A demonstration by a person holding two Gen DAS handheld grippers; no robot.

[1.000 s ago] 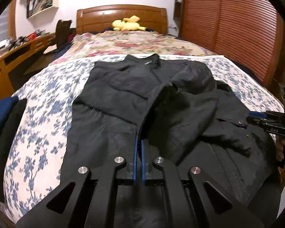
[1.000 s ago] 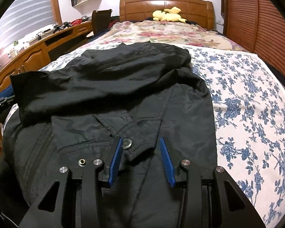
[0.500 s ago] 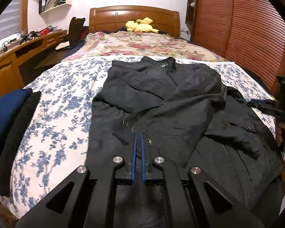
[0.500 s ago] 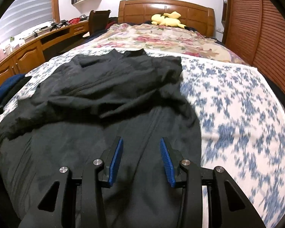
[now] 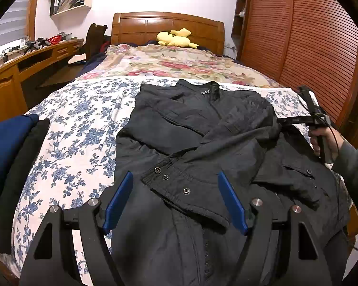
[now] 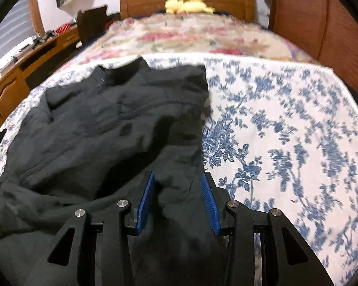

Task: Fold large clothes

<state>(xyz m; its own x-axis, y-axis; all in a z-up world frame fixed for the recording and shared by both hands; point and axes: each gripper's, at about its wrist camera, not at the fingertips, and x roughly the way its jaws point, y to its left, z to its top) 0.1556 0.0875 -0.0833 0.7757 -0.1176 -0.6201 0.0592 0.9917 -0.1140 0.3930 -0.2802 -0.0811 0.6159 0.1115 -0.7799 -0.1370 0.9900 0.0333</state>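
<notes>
Lying lengthwise on the flowered bedspread (image 5: 78,124), one black jacket (image 5: 202,143) points its collar at the headboard; the left gripper (image 5: 175,201) has just been opening, its jaws wide and grasping nothing, the cuff loose between them. The right wrist view is blurred: the right gripper (image 6: 177,201) stands half open astride the jacket's (image 6: 102,128) edge, pads unpressed.
</notes>
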